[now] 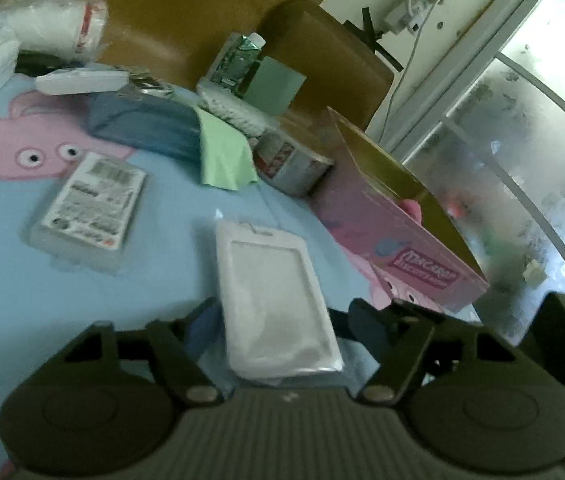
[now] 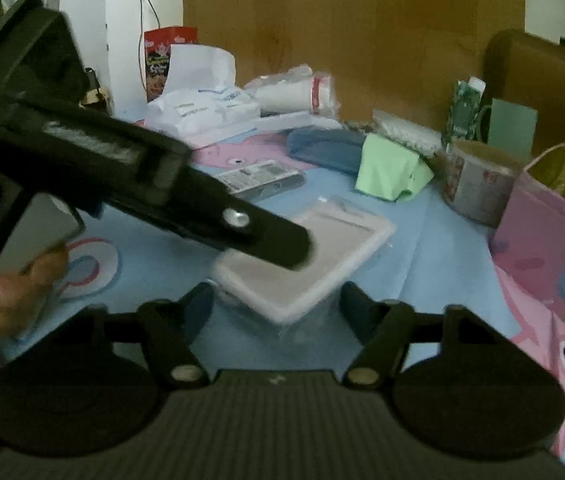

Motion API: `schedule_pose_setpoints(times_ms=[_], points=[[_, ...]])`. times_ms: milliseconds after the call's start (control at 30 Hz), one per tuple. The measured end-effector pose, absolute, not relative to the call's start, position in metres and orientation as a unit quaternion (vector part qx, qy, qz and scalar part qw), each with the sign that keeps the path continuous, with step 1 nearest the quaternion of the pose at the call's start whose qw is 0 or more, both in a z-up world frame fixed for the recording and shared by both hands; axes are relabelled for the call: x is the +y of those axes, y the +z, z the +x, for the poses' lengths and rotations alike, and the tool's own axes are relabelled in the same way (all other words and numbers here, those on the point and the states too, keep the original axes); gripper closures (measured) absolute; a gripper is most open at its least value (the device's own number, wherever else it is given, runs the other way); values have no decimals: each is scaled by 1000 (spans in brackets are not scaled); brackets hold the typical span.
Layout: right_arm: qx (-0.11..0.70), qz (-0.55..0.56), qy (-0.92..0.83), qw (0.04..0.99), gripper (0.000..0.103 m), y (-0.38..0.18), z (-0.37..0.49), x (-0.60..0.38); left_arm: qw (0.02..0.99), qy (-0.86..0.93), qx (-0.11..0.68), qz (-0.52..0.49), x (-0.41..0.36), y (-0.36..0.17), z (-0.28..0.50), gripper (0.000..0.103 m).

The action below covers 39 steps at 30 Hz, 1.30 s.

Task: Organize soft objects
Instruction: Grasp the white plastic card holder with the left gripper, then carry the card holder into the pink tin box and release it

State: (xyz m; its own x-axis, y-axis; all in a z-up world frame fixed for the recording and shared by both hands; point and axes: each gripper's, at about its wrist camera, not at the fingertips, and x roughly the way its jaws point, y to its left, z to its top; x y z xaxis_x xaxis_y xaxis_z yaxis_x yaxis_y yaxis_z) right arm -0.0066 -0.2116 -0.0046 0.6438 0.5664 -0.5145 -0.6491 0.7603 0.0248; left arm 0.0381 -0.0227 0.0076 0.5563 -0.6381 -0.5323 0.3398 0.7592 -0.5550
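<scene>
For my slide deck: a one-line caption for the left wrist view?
Left gripper, jaws open around a white packet on the blue bedsheet, beside a pink box.

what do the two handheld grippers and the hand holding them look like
The left gripper and right gripper look alike: matte black, blue-padded jaws, silver pivot screws, round discs flanking a grey ribbed plate. The left's long black body bears white lettering. The bare hand shows no sleeve.
</scene>
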Motion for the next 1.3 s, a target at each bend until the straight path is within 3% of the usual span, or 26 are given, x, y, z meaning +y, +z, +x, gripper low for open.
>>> schedule_pose_setpoints(times_ms=[400,667,867,933,1000,1133,1300], points=[[85,-87,193,974,33,41,-20,-280,876,-376,279,-114,-131,87,82,30],[127,-35,103,986,29,39,33,-340,870,-380,301,-88,-212,73,131,30],[146,-18,20,989,19,23,49,-364,881,-382,270,-78,-201,76,114,28],[137,6,22,990,20,26,45,-373,882,-386,254,-89,-177,76,101,23],[120,18,30,992,28,32,40,-373,888,-378,243,-97,-148,72,87,22],[92,19,96,991,54,49,41,-344,912,-312,250,-94,-83,50,63,22],[124,-50,199,971,61,63,76,-262,916,-238,301,-115,-27,24,63,27]])
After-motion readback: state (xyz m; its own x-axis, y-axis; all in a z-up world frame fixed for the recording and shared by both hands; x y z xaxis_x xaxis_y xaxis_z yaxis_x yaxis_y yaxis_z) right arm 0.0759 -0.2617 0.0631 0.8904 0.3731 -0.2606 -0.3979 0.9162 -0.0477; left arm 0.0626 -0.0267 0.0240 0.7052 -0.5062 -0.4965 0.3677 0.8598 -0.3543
